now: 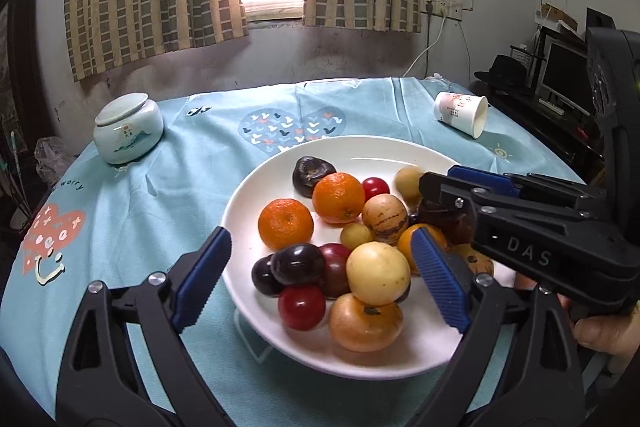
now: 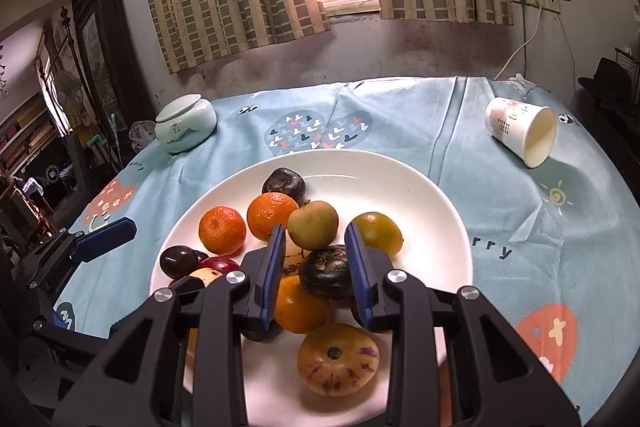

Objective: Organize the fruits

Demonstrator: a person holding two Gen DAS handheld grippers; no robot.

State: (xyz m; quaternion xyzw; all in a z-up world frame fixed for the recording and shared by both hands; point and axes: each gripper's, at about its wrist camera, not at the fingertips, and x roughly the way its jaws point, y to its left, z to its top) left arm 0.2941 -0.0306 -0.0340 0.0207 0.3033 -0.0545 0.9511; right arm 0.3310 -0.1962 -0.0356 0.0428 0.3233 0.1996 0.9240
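A white plate [image 1: 248, 195] on the blue tablecloth holds several fruits: two oranges [image 1: 285, 229], dark plums [image 1: 298, 263], red plums, yellow and tan round fruits [image 1: 378, 273]. My left gripper [image 1: 320, 267] is open, its fingers spread either side of the near fruit pile. My right gripper [image 2: 316, 259] reaches in from the right and is shut on a dark brown round fruit [image 2: 326, 271] among the pile. In the left wrist view the right gripper [image 1: 430, 197] hides most of that fruit. The plate [image 2: 440, 211] fills the middle of the right wrist view.
A pale lidded ceramic jar [image 1: 128, 129] stands at the back left of the table. A paper cup [image 1: 462, 115] lies on its side at the back right. Curtains and a window are behind. A desk with a monitor is at the right.
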